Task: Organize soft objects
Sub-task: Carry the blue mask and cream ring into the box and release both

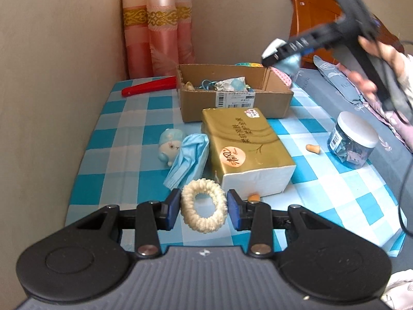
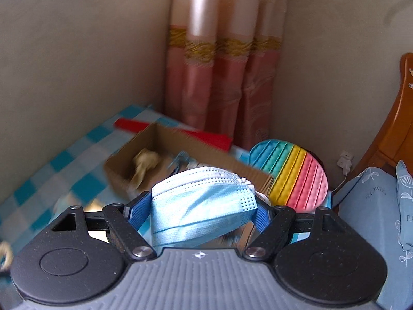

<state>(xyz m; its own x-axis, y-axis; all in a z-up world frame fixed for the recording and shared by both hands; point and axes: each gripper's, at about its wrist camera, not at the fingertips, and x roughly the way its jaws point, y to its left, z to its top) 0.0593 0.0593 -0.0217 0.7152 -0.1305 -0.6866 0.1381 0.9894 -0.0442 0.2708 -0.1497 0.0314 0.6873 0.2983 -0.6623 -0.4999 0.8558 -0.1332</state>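
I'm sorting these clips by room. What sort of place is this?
Probably a bedroom: a wooden headboard stands over floral bedding, pink curtains hang in the corner, and a checked-cloth table sits beside the bed.

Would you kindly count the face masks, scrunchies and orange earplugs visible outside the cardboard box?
Face masks: 2, the table mask and the held mask
Scrunchie: 1
Orange earplugs: 2, the far earplug and the near earplug
Total: 5
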